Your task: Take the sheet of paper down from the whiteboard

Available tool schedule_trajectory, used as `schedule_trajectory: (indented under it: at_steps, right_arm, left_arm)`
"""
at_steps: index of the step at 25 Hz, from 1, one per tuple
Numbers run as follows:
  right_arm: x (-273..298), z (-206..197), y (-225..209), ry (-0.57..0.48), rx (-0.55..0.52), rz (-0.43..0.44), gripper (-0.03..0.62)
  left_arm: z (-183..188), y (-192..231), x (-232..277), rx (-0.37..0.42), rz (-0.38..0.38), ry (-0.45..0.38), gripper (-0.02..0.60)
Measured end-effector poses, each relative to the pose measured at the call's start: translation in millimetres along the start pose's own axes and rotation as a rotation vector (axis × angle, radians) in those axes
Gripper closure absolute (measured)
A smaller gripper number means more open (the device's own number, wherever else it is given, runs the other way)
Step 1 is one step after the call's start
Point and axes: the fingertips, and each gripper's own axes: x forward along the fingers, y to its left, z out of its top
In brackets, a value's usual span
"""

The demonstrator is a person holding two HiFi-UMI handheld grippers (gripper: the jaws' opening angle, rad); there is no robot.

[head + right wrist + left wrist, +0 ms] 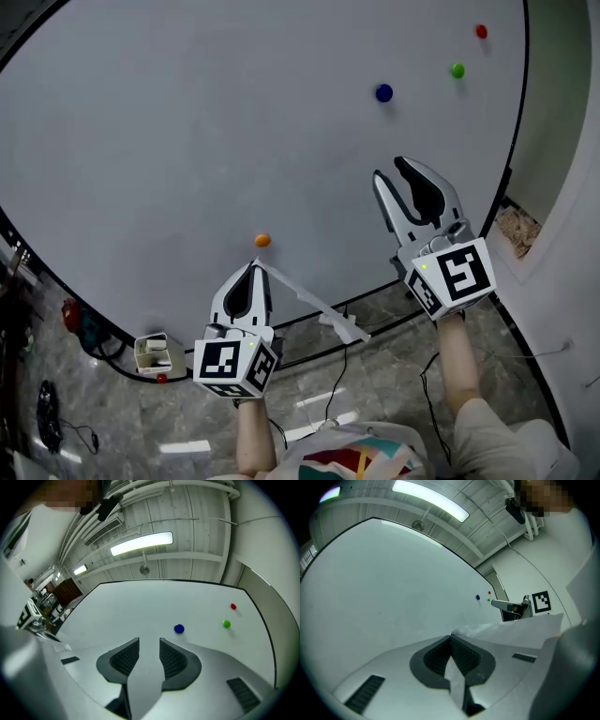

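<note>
Head view: whiteboard (187,141) upright, grey marbled floor (169,412).

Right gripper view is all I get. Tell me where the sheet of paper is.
Observer: The left gripper has it. In the left gripper view, its jaws are shut on an edge of the sheet of paper.
Operator: Report any magnet close to that sheet.
Observer: The head view shows one orange magnet on the whiteboard. It sits just above the left gripper's tips and does not touch the sheet.
</note>
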Motion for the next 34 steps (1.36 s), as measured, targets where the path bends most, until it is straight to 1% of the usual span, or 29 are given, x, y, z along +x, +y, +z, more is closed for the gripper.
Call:
schedule_trajectory:
  at_steps: [4, 7, 11, 13, 19, 34]
  right_arm:
    - [-27, -32, 34, 0.048, 0.077, -0.012, 0.471]
    - [-41, -63, 53, 0.117, 0.158, -0.019, 0.471]
    - [-53, -105, 78, 0.243, 0.219, -0.020, 0.471]
    - [-55, -119, 90, 0.280, 0.238, -0.017, 0.471]
    - [-49, -128, 106, 0.308, 0.217, -0.003, 0.471]
    - [-33, -139, 111, 0.335, 0.185, -0.018, 0.471]
  left_arm:
    - [-27, -1, -2, -0.024, -0.002, 0.044, 0.535]
    - [-42, 1, -3, -0.040, -0.005, 0.073, 0.535]
    - [-47, 6, -4, -0.027, -0.016, 0.069, 0.535]
    - [-49, 10, -5, -0.014, -0.019, 0.067, 0.535]
    - [-49, 18, 2, -0.010, -0.039, 0.062, 0.535]
    - [-53, 28, 13, -0.030, -0.085, 0.054, 0.535]
